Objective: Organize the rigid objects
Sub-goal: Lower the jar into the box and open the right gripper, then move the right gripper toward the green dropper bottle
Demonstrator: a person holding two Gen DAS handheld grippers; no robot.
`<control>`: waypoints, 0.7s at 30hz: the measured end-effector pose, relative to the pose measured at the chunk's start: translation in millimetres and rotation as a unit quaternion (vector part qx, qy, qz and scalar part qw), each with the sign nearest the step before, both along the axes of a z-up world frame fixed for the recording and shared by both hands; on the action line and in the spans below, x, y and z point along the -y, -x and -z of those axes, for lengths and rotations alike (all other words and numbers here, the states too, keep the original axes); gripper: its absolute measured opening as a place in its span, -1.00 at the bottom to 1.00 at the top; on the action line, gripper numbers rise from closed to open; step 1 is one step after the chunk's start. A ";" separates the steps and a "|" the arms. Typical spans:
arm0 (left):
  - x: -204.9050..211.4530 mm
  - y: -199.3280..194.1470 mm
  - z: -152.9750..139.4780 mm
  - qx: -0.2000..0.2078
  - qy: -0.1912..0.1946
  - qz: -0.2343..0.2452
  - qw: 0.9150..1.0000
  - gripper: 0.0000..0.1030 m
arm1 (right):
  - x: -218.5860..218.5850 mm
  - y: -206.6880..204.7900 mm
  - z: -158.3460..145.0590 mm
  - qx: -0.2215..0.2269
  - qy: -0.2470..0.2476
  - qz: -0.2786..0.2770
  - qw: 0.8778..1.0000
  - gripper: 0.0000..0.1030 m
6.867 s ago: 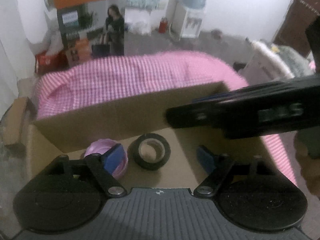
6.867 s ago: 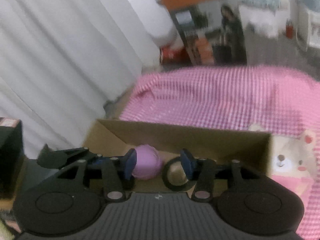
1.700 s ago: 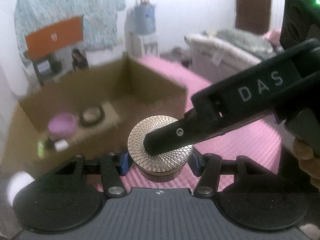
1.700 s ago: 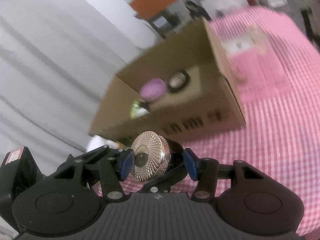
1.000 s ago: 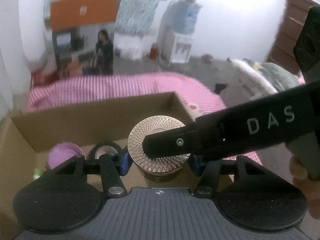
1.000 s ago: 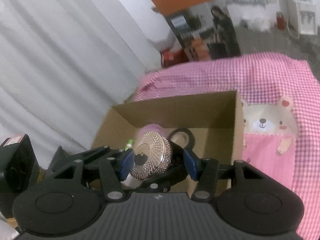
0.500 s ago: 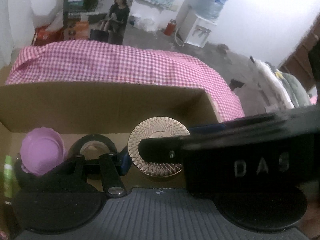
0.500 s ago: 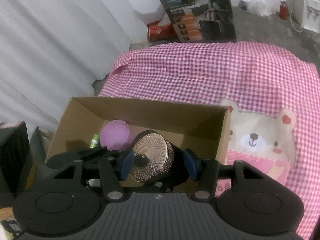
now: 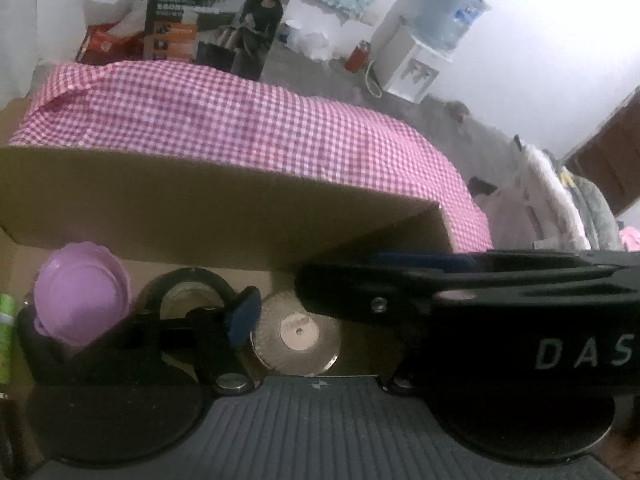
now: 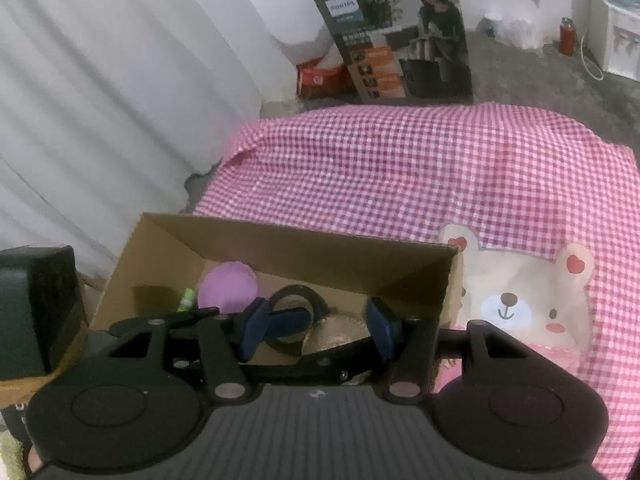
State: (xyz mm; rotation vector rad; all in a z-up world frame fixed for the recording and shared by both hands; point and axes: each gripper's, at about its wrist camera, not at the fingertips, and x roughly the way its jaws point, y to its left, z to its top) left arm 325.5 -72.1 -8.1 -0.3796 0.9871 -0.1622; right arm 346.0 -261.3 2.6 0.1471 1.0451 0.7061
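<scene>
The cardboard box [image 10: 120,280] sits on the pink checked table [image 10: 400,168]. Inside, beside the purple lid [image 9: 80,292] and tape roll [image 9: 188,280], the gold tin [image 9: 296,336] now rests on the floor. Left claw [image 9: 320,320] has just been opening, pads clear. Right claw [image 10: 316,326] looks apart too. Best to lift both straight up so nothing gets nudged.

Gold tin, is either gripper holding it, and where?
Cannot tell: left gripper has just been opening its jaws with the gold tin between them; the right gripper covers its edge.
</scene>
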 end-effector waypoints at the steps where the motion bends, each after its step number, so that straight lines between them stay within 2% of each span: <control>1: -0.1 1.7 -1.6 0.002 0.001 -0.001 1.000 0.34 | 1.2 1.7 -1.8 0.002 -0.004 0.003 1.000 0.12; 5: 3.3 13.3 -10.0 0.019 -0.002 0.003 1.000 0.45 | 10.2 12.9 -15.3 0.025 -0.024 0.016 0.999 0.13; 8: 7.0 28.4 -20.7 0.038 -0.008 0.014 0.999 0.50 | 19.7 30.7 -32.5 0.056 -0.042 0.032 0.997 0.24; 10: 7.3 41.7 -29.8 0.055 -0.007 0.021 0.998 0.55 | 27.2 48.9 -46.5 0.085 -0.057 0.040 0.994 0.46; 14: 10.2 71.2 -48.3 0.096 0.006 0.046 0.994 0.73 | 44.2 92.9 -74.6 0.140 -0.081 0.061 0.985 0.68; 16: 13.6 86.3 -55.5 0.114 0.002 0.064 0.991 0.76 | 51.8 118.4 -87.4 0.169 -0.090 0.074 0.979 0.94; 21: 17.0 127.6 -72.1 0.158 -0.016 0.099 0.982 0.84 | 59.8 180.6 -114.3 0.232 -0.091 0.096 0.964 1.00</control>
